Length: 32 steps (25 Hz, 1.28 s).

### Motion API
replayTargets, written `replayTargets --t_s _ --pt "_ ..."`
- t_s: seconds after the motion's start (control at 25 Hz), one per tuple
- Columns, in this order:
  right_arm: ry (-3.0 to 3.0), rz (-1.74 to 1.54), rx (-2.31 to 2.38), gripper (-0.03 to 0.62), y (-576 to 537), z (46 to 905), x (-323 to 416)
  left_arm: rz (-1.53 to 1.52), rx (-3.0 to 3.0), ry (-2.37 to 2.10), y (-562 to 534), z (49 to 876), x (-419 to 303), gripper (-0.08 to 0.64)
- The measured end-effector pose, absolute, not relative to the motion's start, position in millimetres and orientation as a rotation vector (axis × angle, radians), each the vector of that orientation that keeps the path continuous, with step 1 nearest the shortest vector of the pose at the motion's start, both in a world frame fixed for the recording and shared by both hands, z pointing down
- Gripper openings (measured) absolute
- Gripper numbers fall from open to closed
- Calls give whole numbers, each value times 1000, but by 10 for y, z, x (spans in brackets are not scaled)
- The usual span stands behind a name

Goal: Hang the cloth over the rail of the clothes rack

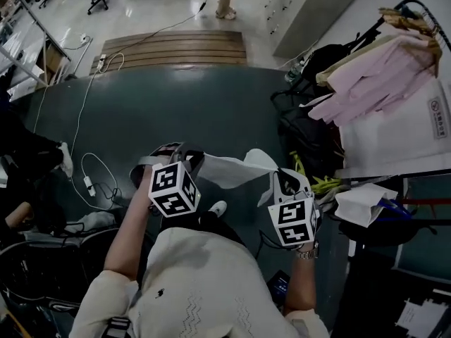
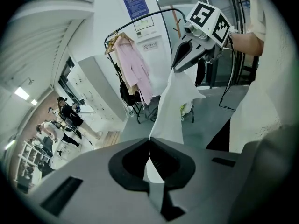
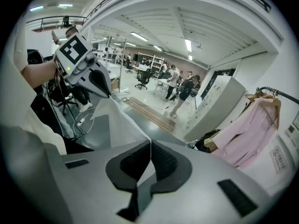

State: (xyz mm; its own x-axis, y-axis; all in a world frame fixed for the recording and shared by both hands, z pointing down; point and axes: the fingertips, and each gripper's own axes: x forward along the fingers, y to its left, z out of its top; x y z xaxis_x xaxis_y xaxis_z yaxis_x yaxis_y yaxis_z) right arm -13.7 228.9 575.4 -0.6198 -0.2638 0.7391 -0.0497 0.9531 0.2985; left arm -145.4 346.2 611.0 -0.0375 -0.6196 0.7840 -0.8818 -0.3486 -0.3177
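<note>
A white cloth hangs stretched between my two grippers, just in front of my chest. My left gripper is shut on one corner of it; in the left gripper view the cloth runs from the closed jaws up to the right gripper. The right gripper is shut on the other end, and its own view shows the cloth pinched between the pads. The clothes rack, with its black curved rail, stands to the right and carries pink shirts.
A black bag and yellow-green items lie at the rack's foot. White cables trail over the dark floor on the left. A wooden ramp lies ahead, and beyond it stand people, office chairs and a grey cabinet.
</note>
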Motion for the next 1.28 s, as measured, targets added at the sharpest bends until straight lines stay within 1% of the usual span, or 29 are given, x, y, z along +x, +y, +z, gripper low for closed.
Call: replayTargets --t_s 0.2,0.36,0.52,0.64,0.76,1.0,1.28 --pt "-2178 -284 293 20 1840 5777 -561 1358 2075 -1525 2918 6178 -1961 13" --pt "-2119 -228 448 20 1474 5722 -943 1466 2228 -1390 2320 6126 -2485 14" --pt "-2077 -125 685 20 1106 5525 -1146 1573 2455 -1222 1583 5866 -2859 14" --pt "-2046 -75 836 20 846 5376 -1138 1657 2606 -1116 1024 5645 -2918 14" --pt "-1995 -41 949 20 668 5294 -915 1733 2758 -996 546 5468 -2707 13" --pt "-1896 -11 1123 20 296 5113 -239 1826 2992 -819 -234 5206 -1960 13" --pt "-1873 30 1257 20 -295 4579 630 1792 3155 -666 -996 4749 -1034 13"
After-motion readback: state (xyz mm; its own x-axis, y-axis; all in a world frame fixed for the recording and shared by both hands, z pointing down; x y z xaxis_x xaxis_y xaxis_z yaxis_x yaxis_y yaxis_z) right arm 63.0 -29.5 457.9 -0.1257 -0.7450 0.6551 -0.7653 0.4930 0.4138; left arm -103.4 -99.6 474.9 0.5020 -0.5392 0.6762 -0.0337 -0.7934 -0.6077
